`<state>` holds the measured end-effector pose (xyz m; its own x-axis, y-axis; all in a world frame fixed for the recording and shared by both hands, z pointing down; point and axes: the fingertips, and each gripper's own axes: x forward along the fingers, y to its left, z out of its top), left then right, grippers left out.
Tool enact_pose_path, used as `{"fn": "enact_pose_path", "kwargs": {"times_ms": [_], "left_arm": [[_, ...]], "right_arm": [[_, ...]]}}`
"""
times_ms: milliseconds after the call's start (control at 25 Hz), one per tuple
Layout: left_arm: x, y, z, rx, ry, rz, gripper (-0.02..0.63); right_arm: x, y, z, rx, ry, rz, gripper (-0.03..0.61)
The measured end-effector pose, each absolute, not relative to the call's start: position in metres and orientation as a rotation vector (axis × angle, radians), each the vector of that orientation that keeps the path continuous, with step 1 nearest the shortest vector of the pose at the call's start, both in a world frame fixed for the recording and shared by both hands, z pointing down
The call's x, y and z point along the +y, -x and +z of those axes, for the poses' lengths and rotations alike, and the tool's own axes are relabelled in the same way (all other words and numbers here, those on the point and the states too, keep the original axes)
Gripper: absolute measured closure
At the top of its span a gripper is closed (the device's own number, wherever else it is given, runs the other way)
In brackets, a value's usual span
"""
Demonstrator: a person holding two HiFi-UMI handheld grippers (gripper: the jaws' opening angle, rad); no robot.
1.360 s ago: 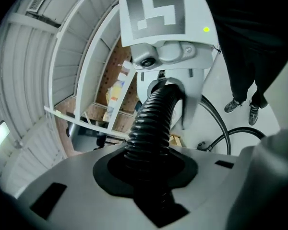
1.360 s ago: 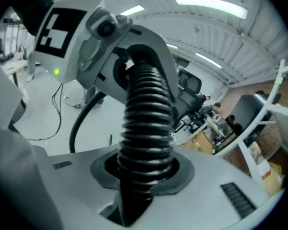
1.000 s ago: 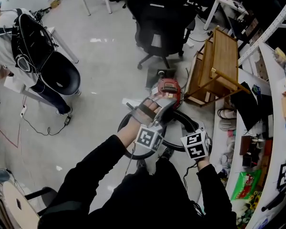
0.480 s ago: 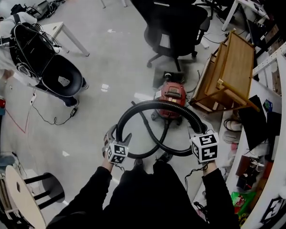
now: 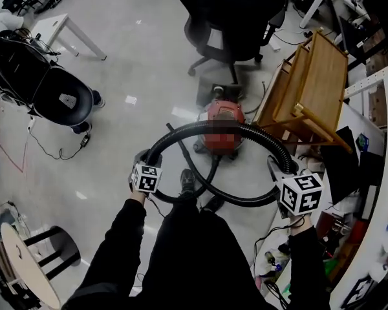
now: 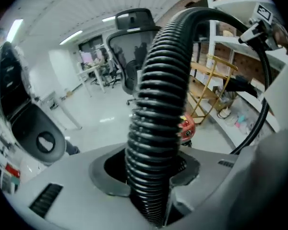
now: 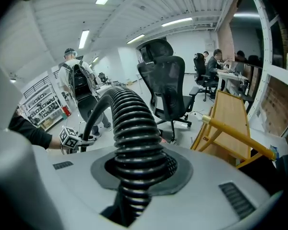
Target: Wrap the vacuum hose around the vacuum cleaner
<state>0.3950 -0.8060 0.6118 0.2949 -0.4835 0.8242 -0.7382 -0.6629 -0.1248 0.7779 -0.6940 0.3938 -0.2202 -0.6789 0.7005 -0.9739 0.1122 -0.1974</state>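
Far left, a black shell chair (image 5: pixel 63 100) stands on the pale floor (image 5: pixel 136 57), well apart from the work.

Left claw (image 5: pixel 144 163): closed on the vacuum hose (image 5: pixel 213 129). The left gripper view shows the ribbed black hose running up between the jaws, with a pad against it on each side. The jaws have just been closing, with the hose between them.

From that grip the hose rises in an arch, passes across the red vacuum cleaner (image 5: pixel 223 112) in the head view, and comes down to the right claw. A second run of hose curves low between the two claws, near the person's shoe (image 5: pixel 187 181). The vacuum cleaner stands on the floor just ahead of the person, with a black office chair (image 5: pixel 229 18) beyond it.

Right claw (image 5: pixel 279 172): closed on the hose. The right gripper view shows the ribbed hose seated between the jaws, with no gap visible.

To the right of the vacuum cleaner, a wooden rack (image 5: pixel 313 76) stands tilted. Far right, a white desk (image 5: pixel 375 192) carries assorted small items, too small to identify.
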Motion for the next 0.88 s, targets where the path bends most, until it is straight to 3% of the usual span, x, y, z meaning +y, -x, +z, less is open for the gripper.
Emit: {"fn": "enact_pose_path", "kwargs": {"times_ms": [40,80,520,880], "left_arm": [[-0.816,-0.402,0.613,-1.084,-2.333,1.354,0.458],[-0.827,-0.408,0.615,-1.057,-2.367,1.398,0.48],[-0.963,-0.495,0.621,-0.727,-2.58,1.448,0.488],[-1.024,-0.56,0.678,-0.48,-2.636,1.543,0.488]], "right_arm": [[-0.699,-0.784,0.399,-1.951,-1.616,0.912,0.476],[-0.704,-0.791,0.406,-1.94,-1.632,0.932,0.474],[-0.722,-0.858,0.497,-1.755,-1.758,1.174,0.472],[-0.737,-0.901,0.604,-1.607,-1.785,1.274,0.471]]}}
